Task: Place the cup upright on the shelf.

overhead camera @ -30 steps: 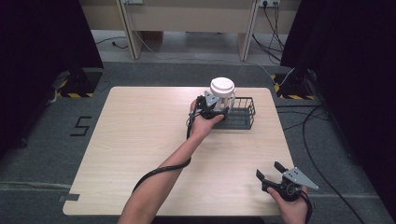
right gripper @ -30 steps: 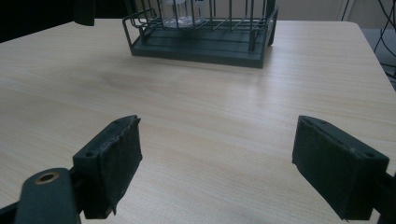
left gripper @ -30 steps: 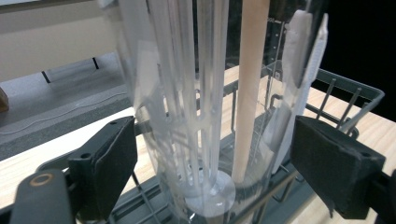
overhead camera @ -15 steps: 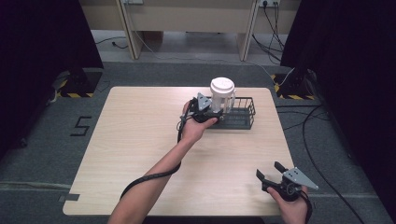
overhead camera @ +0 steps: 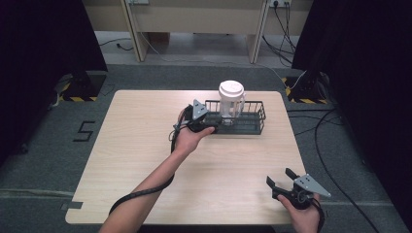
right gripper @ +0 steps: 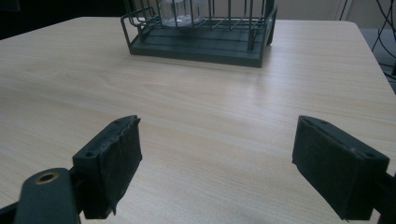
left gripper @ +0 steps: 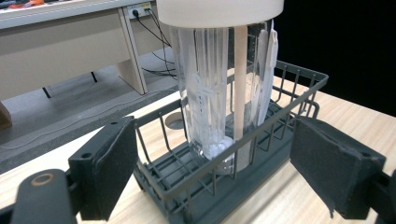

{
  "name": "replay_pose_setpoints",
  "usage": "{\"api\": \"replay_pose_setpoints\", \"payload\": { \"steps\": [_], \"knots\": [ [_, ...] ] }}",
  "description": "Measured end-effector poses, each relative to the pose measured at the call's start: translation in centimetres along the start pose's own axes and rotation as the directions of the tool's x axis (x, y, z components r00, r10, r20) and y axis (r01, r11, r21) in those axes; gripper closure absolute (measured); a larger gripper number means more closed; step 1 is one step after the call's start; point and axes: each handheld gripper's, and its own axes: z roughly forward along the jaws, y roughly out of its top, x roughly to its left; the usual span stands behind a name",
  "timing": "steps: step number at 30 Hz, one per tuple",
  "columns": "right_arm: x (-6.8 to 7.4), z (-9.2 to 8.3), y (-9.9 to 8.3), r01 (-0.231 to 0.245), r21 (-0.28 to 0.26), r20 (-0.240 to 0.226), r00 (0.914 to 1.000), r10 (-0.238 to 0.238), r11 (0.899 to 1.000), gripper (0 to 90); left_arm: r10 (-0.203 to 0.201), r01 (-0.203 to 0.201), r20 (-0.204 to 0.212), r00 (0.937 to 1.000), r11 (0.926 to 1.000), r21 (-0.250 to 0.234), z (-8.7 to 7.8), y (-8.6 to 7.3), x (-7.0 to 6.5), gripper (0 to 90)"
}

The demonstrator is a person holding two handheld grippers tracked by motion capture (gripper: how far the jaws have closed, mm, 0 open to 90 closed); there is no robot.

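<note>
Both grippers' jaws wide, empty.

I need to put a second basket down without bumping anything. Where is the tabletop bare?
The whole left part of the table, left of the forearm, is bare, as is the near middle between the forearm and the right gripper. It is crowded at the far edge, where the left gripper sits at the wire basket holding the clear container.

A clear ribbed jar [overhead camera: 231, 104] with a white lid stands upright in the left half of a dark wire basket [overhead camera: 252, 124]. The basket sits flat on the desk [overhead camera: 145, 145], near the far edge toward the right corner. Inside the jar [left gripper: 219, 93] stand long utensils, one wooden.
</note>
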Motion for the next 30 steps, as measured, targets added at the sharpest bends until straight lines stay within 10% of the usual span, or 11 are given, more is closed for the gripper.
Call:
{"api": "replay_pose_setpoints", "payload": {
  "steps": [30],
  "knots": [
    [0.0,0.0,0.0,0.001,-0.003,0.004,1.0,-0.001,1.0,16.3,-0.012,0.012,-0.008,0.9999,0.9999,-0.007,-7.8,-3.1,1.8,15.1]
  ]
}}
